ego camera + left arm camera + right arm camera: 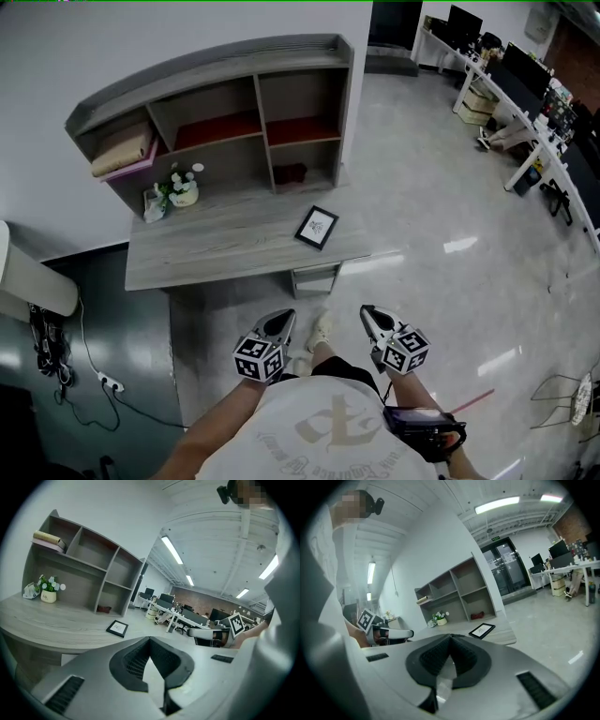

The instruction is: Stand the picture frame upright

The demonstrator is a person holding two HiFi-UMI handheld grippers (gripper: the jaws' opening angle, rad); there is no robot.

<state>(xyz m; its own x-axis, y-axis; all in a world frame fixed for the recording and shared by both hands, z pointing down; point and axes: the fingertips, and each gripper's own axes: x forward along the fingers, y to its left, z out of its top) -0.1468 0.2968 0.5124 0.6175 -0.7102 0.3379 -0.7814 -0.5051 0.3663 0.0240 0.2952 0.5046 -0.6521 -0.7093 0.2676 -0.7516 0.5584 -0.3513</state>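
While the picture frame (317,227) lies flat near the front right corner of the grey desk (206,251), the print inside its black border is too small to read. A shelf unit (253,89) stands behind it. The left gripper (280,320) and right gripper (371,313) hang short of the desk, jaws closed on nothing, and their cubes bear black-and-white square markers.

Left tool (277,325) and right tool (375,321) closed, empty, side by side.
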